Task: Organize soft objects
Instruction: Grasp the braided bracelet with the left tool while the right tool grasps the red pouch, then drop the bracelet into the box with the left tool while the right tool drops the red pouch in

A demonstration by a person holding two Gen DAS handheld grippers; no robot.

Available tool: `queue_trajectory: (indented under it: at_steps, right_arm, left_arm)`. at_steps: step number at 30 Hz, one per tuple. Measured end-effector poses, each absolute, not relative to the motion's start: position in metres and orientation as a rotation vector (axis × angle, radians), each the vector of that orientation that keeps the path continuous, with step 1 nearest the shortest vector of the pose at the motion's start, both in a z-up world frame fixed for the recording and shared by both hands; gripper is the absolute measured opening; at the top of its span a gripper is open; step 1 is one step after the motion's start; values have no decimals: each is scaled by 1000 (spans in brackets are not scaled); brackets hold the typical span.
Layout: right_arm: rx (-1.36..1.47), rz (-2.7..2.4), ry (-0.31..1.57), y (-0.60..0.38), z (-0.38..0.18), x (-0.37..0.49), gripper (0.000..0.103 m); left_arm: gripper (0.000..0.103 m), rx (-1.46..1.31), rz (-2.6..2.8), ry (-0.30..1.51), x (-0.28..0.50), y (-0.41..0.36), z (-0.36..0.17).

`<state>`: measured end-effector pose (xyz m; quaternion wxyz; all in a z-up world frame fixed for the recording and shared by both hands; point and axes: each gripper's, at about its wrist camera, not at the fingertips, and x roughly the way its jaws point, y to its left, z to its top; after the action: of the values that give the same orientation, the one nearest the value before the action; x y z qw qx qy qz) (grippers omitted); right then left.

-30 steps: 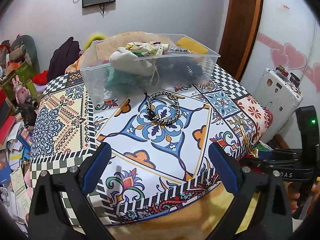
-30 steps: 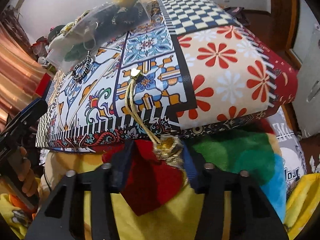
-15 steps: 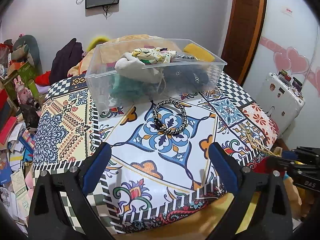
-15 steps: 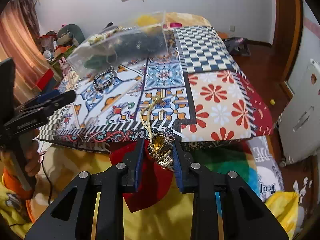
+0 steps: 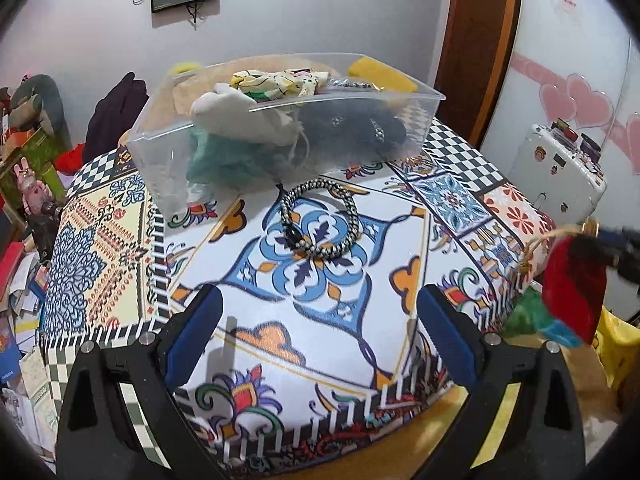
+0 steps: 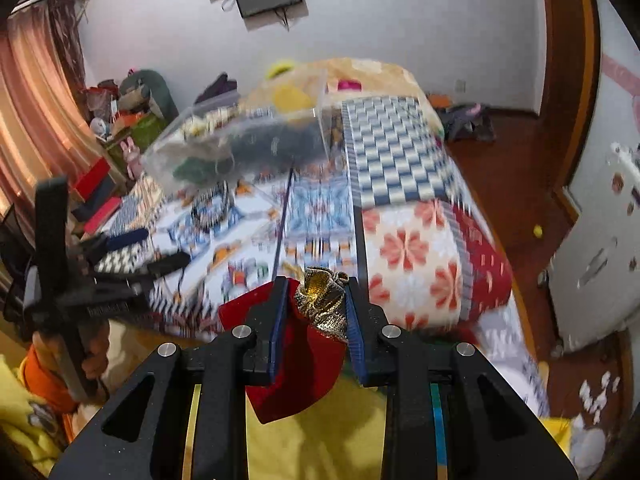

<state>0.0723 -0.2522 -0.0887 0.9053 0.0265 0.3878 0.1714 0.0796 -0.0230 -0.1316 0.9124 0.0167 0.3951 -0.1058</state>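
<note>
The right tongs clamp a red pouch by its gold neck, off the table edge; the left tongs gape empty. Best move — lift clear, release over the bin ahead.

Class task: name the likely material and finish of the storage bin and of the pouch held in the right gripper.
Storage bin: clear, glossy, probably hard plastic; its contents show through the walls.
Pouch: apparently matte red fabric, perhaps velvet, with a shiny gold woven collar; it bunches between the right gripper's fingers.
</note>
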Motion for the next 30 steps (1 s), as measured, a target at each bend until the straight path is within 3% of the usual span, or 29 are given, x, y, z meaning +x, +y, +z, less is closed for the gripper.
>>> queue_trajectory:
  at_steps: [8, 11, 17, 19, 25, 30]
  right_arm:
    - [1, 354, 666, -234, -61, 106, 25]
    - [-5, 356, 637, -229, -57, 121, 25]
    - [-8, 375, 602, -220, -55, 141, 25]
    - [-11, 382, 597, -219, -55, 145, 25]
    - [-3, 406, 579, -215, -52, 152, 25]
    - [-3, 415, 562, -213, -48, 154, 25]
  left_arm:
    - [98, 5, -226, 844, 119, -31, -138]
    - [84, 12, -220, 856, 132, -36, -142]
    - [70, 37, -219, 830, 143, -45, -144]
    - [51, 47, -214, 817, 145, -48, -145]
    - [14, 7, -268, 804, 141, -39, -143]
    - [12, -2, -257, 760, 124, -30, -131]
